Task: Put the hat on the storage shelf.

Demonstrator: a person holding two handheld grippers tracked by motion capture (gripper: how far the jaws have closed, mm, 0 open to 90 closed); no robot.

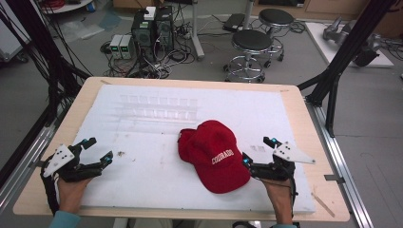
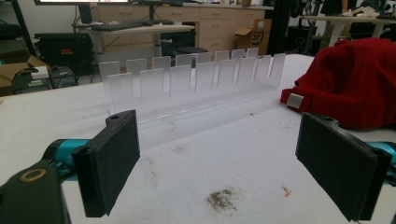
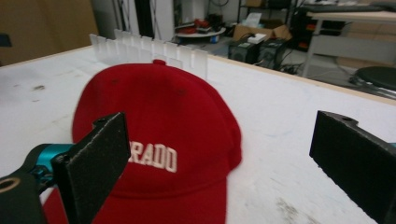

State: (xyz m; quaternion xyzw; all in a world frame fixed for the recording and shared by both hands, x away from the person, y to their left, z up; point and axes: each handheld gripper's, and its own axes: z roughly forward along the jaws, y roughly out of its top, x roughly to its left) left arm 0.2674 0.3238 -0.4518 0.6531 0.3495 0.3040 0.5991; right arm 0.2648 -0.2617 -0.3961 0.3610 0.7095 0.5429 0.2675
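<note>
Approach phase, judged from gripper positions: nothing is grasped yet. Red cotton baseball cap with white embroidered lettering (image 1: 214,154) lies crown-up on the white foam sheet (image 1: 142,175) covering the wooden table (image 1: 304,123), right of centre and toward the near edge, its brim pointing toward the person, its back strap toward the clear acrylic slotted rack (image 1: 157,108) that stands farther back on the sheet. Right gripper (image 1: 259,154) sits just beside the cap's right flank, jaws spread wide and empty; in the right gripper view the cap (image 3: 159,140) lies between and beyond the two black pads, off toward the left one, with the right pad over bare sheet. Left gripper (image 1: 97,149) rests near the left edge of the sheet, well apart from the cap, jaws likewise wide with nothing between them; its own view shows the rack (image 2: 196,79) ahead and the cap (image 2: 355,79) off to the right. A small patch of dark grit (image 2: 222,198) marks the sheet ahead of the left jaws. Judgement: the right hand is closest to a first grasp. Next move would call for easing the right gripper forward and slightly left so one pad slides under the brim edge or crown side and the other over it, then closing on the fabric. Soft cloth may bunch or slip, so a deep bite seems advisable.
</note>
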